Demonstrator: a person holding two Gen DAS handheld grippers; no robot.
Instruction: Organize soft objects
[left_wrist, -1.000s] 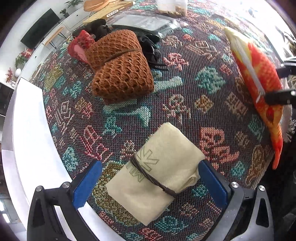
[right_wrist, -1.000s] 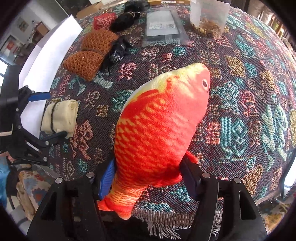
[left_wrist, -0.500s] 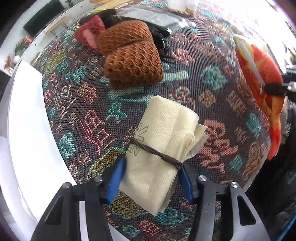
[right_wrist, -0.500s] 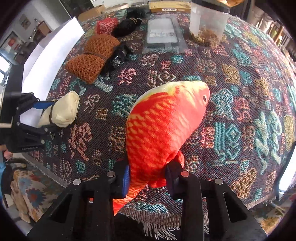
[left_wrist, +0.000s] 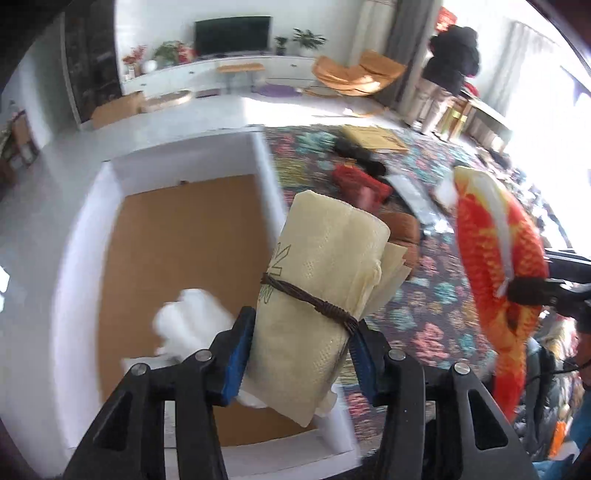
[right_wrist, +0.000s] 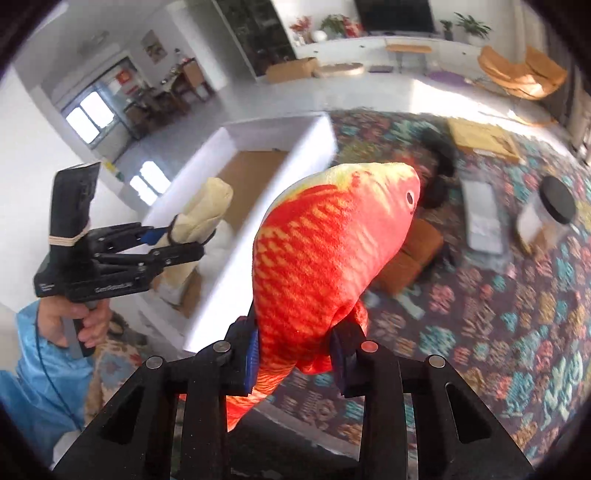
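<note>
**Both grippers loaded, lifted clear of the table**

While the left gripper (left_wrist: 301, 356) clamps the cream cloth roll (left_wrist: 325, 291) at its brown cord, the roll hangs over the rim of the white box (left_wrist: 269, 177). Right gripper (right_wrist: 293, 349) is closed on the orange plush fish (right_wrist: 325, 251) near its tail, head up, above the patterned tablecloth (right_wrist: 517, 314). 2 jaw pairs press into fabric.

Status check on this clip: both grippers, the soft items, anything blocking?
Left gripper shut on cream cloth roll tied with brown cord, over white box. Right gripper shut on orange plush fish, above patterned table cover. Nothing blocking.
</note>
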